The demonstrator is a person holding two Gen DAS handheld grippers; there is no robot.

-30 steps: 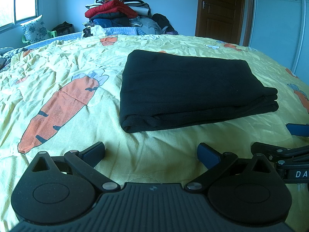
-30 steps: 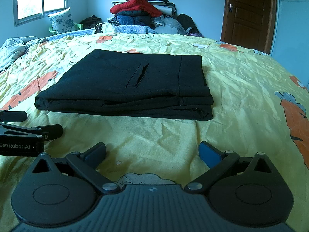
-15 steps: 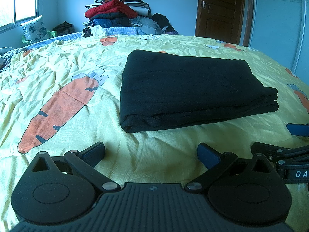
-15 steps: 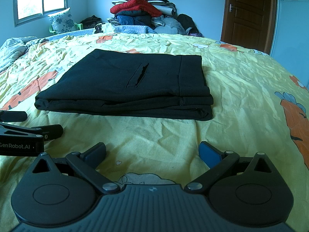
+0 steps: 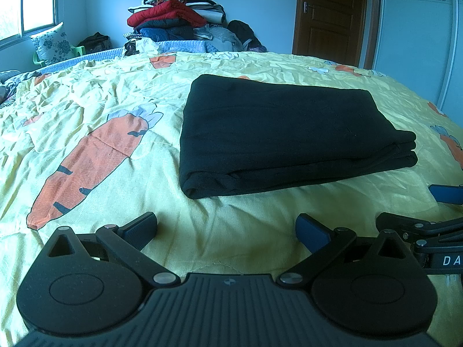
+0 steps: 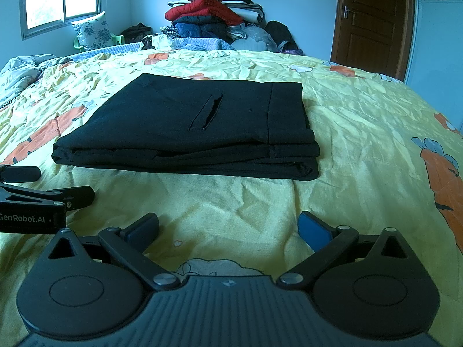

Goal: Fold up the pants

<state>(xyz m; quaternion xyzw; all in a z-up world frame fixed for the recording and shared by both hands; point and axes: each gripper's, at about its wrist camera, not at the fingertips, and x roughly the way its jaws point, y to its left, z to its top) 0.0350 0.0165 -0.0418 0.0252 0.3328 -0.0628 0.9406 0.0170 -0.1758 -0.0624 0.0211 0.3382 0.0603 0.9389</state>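
Both wrist views. I see the black fabric pants (image 5: pixel 277 133), folded into a flat rectangular stack of several layers, lying on the yellow bedspread printed with orange carrots (image 5: pixel 95 156) near the middle of the bed. In the right wrist view the same pants (image 6: pixel 199 130) show a slit pocket on the top layer and a stitched band along the right edge, with the stacked layer edges facing me. My left hand-held gripper (image 5: pixel 227 228) sits low over the bedspread just short of the near folded edge, its two blue-padded fingers (image 5: pixel 314 230) spread wide apart with nothing between them. My right hand-held gripper (image 6: pixel 228 227) is held the same way, fingers wide apart and empty, short of the pants and not touching them. Each gripper appears at the edge of the other's view, so the two lie side by side. Beyond the bed, a heap of assorted clothes topped by a red quilted jacket (image 6: pixel 214 14) stands against the far wall, a floral pillow (image 6: pixel 91 33) sits below the window, and a brown wooden door (image 6: pixel 373 20) stands at the right.
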